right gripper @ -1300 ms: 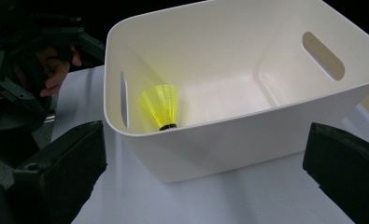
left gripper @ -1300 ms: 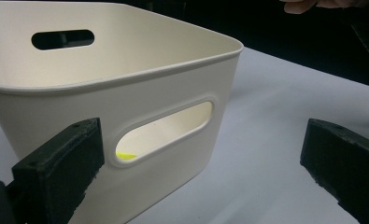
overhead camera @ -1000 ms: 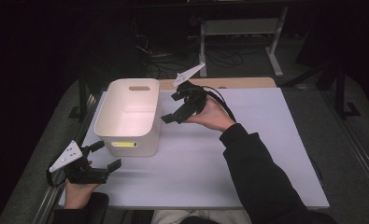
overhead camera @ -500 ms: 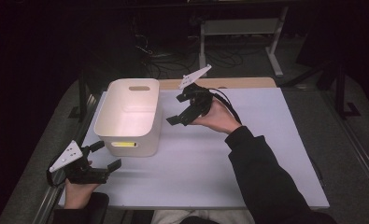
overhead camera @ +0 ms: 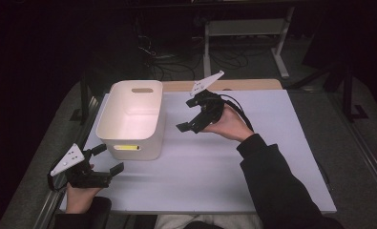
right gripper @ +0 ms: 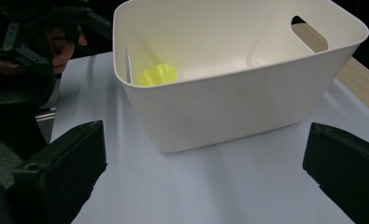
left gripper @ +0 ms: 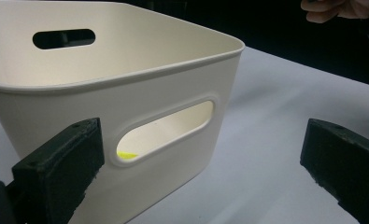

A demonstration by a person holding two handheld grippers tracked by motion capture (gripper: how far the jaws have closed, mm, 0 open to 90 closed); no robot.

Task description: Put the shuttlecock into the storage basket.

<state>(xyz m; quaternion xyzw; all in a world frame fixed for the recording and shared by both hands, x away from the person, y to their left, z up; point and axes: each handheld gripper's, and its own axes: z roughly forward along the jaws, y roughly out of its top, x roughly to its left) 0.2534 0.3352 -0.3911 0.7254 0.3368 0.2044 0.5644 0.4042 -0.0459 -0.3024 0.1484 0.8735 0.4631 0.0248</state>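
White table top, pale grey-white sheet, wooden strip along far edge. Cream plastic bin near the left edge, toward the far-left corner, upright, open top, rounded corners, slot handle cut in each short wall. Inside the bin: one small yellow ribbed cup-like piece, lying against the wall nearest the person, visible as a yellow sliver through the near handle slot in the left gripper view; exact shape hard to tell. Right gripper held above the middle of the table, just right of the bin, pointed at it, jaws wide apart, nothing between them. Left gripper at the near-left corner, just short of the bin's near wall, jaws spread wide, empty, aimed at the handle slot. Neither touching the bin.
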